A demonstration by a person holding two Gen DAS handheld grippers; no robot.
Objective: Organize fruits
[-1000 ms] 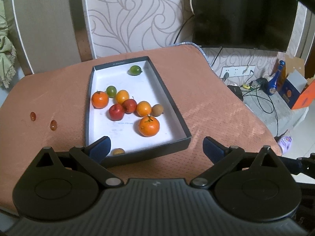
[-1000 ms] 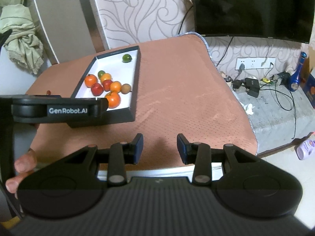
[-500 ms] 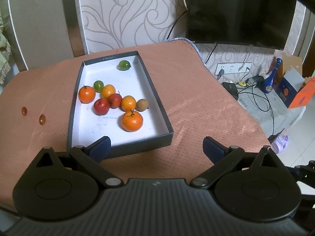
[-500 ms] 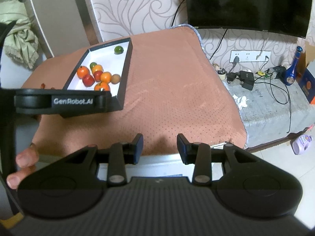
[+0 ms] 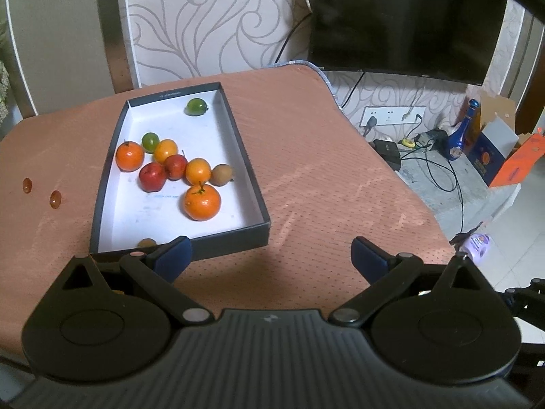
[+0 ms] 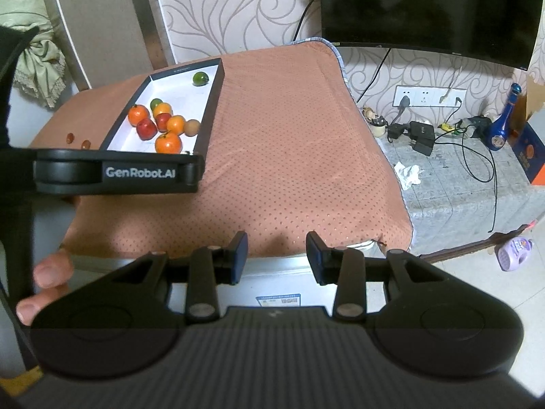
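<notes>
A dark box with a white floor (image 5: 253, 184) lies on the brown cloth-covered table (image 5: 323, 177). It holds several fruits: a big orange (image 5: 202, 202), red apples (image 5: 152, 177), smaller oranges, green limes (image 5: 196, 106) and a brown kiwi (image 5: 221, 174). Two small red fruits (image 5: 54, 199) lie on the cloth left of the box. My left gripper (image 5: 270, 255) is wide open and empty just short of the box's near wall. My right gripper (image 6: 276, 252) is open and empty at the table's near edge, far right of the box (image 6: 213, 102).
The left gripper's body (image 6: 115, 174) crosses the right wrist view in front of the box. A TV (image 5: 402, 17) hangs behind. On the floor to the right are a power strip with cables (image 6: 422, 133), a blue bottle (image 6: 502, 129) and cardboard boxes (image 5: 504, 150).
Both cameras drifted: the box slid left and away in the left wrist view, then came back nearer. Both grippers stayed open and empty.
</notes>
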